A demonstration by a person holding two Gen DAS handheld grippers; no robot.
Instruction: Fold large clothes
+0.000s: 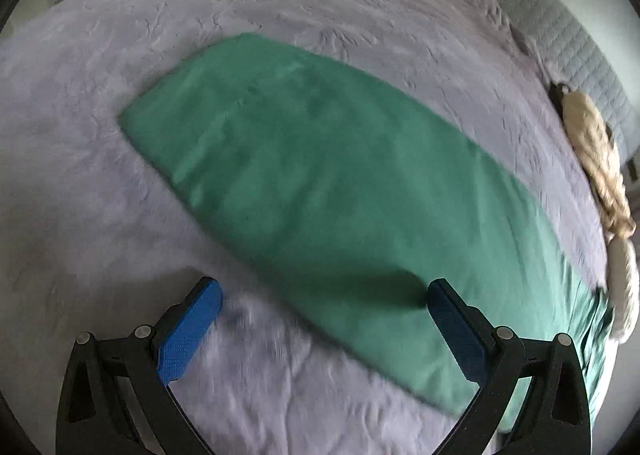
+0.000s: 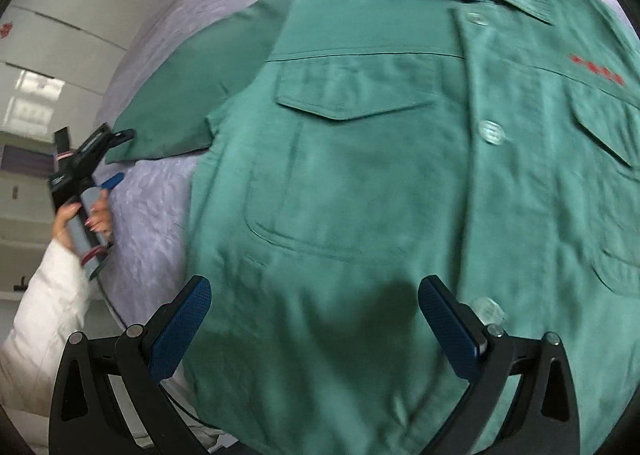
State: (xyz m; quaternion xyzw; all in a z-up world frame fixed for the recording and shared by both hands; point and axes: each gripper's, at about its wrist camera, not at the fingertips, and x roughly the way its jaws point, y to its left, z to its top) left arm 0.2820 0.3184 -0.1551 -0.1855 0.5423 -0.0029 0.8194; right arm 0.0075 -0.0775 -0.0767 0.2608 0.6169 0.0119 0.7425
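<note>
A green button-up shirt lies flat, front up, on a lavender plush bedspread. Its collar, flap chest pockets, pale buttons and red chest lettering show in the right wrist view. One sleeve stretches straight out across the bed in the left wrist view. My left gripper hovers open over the sleeve's near edge, nothing between its blue pads. My right gripper is open above the shirt's lower front, empty. In the right wrist view the left gripper appears by the sleeve cuff, held by a hand.
A beige plush toy lies along the bed's right edge beside a grey quilted headboard. White cabinet doors stand beyond the bed. A white padded sleeve of the person is at lower left.
</note>
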